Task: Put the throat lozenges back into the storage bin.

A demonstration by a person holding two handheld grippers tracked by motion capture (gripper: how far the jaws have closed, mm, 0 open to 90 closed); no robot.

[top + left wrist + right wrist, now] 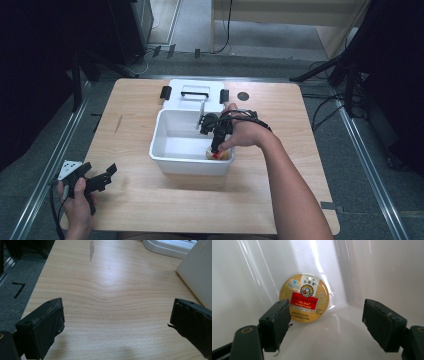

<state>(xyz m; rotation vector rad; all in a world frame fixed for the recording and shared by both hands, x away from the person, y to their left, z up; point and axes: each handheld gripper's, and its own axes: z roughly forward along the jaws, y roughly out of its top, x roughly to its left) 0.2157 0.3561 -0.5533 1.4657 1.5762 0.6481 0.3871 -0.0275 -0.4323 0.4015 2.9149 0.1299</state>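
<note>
Progress looks early to middling. From the high view, the right gripper (216, 150) dips into the near right corner of the white bin (170, 160), over a round candy tin (220, 155); the left gripper (97, 181) idles at the table's (280, 200) near left edge, and the bin's lid (195, 95) lies just beyond the bin. Left gripper view: jaws spread wide over bare wood, holding nothing. Right gripper view: jaws wide apart, the tin (304, 297) leaning against the bin wall beyond them, nearer the left jaw, ungripped. My guess is that closing on the tin and lifting it both remain.
</note>
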